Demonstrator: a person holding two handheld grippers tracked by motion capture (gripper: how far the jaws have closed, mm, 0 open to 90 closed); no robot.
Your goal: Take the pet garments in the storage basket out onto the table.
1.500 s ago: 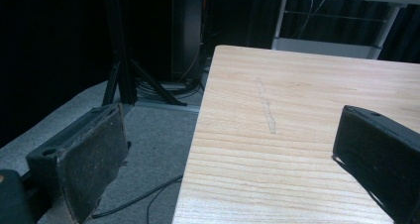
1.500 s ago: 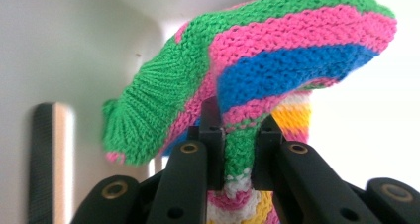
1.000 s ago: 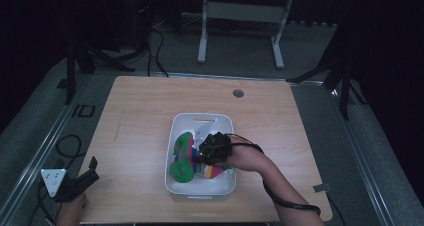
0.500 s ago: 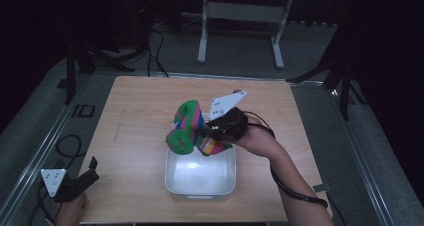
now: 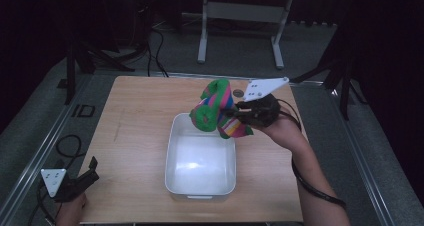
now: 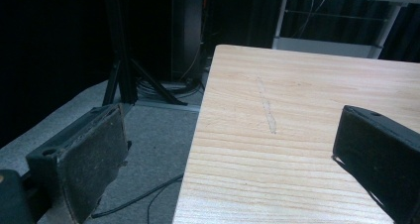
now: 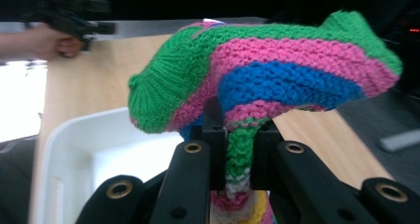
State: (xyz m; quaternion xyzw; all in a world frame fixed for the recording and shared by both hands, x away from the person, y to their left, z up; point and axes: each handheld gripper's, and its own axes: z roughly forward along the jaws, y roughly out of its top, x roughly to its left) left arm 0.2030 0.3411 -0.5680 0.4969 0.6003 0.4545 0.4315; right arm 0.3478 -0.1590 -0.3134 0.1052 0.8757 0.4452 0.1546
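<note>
Aloft: right gripper (image 5: pixel 234 115) clamps knitted sock (image 5: pixel 216 108) | left gripper (image 5: pixel 90 172) jaws apart

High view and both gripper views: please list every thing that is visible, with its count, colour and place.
knitted sock: one, striped green, pink, blue and yellow, held in the air above the far right corner of the tub.
tub: one, white, at the middle of the table, nothing in it.
table: one, light wood, with a small dark round spot near its far edge.
metal stand: one, grey, on the floor beyond the table.
left gripper: one, black, at the near left corner of the table, jaws apart.
right gripper: one, black, above the table to the right of the tub, jaws closed on the sock.
</note>
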